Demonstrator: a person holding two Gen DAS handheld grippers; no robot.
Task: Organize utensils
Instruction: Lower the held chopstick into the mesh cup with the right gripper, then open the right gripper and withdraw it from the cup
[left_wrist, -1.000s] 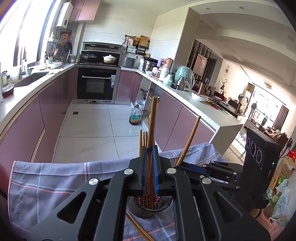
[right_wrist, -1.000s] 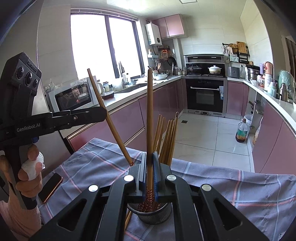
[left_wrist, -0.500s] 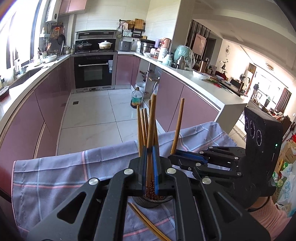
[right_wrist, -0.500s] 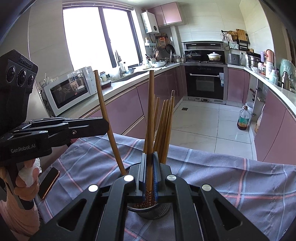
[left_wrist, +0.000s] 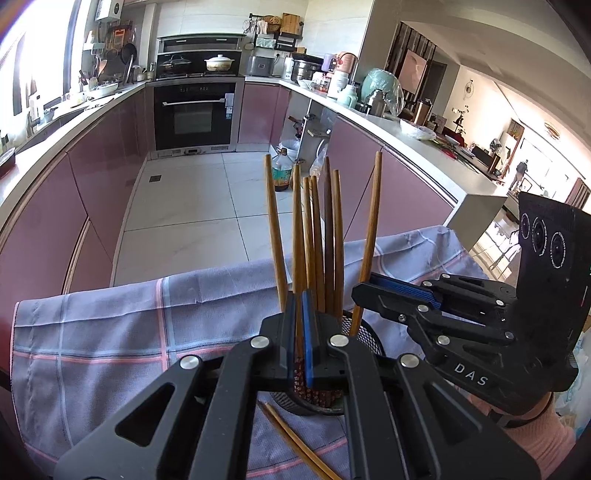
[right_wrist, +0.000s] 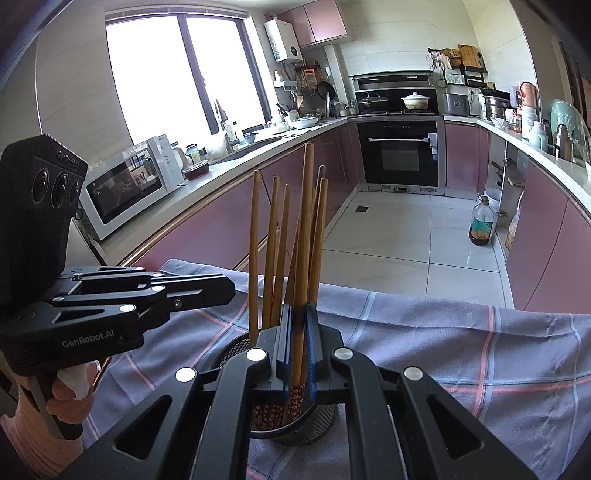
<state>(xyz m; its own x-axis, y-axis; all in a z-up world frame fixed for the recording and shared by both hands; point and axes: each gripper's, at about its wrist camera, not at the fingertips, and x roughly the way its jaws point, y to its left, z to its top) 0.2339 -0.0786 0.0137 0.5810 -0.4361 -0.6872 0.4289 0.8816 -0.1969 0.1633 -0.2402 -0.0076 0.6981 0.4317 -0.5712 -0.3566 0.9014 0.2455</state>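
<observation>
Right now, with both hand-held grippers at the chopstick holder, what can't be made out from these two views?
- Left wrist view: the loose chopstick on the cloth is cut off by the bottom edge.
- Both views: the mesh holder is mostly hidden by gripper bodies.
- Right wrist view: the held chopstick has its lower end behind the right hand-held gripper; whether it has reached the holder's bottom is unclear.

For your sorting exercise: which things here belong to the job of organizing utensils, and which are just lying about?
Job: left gripper, right gripper, a chopstick in each, mesh holder, loose chopsticks on cloth.
Lying about: microwave, oil bottle, pot.
</observation>
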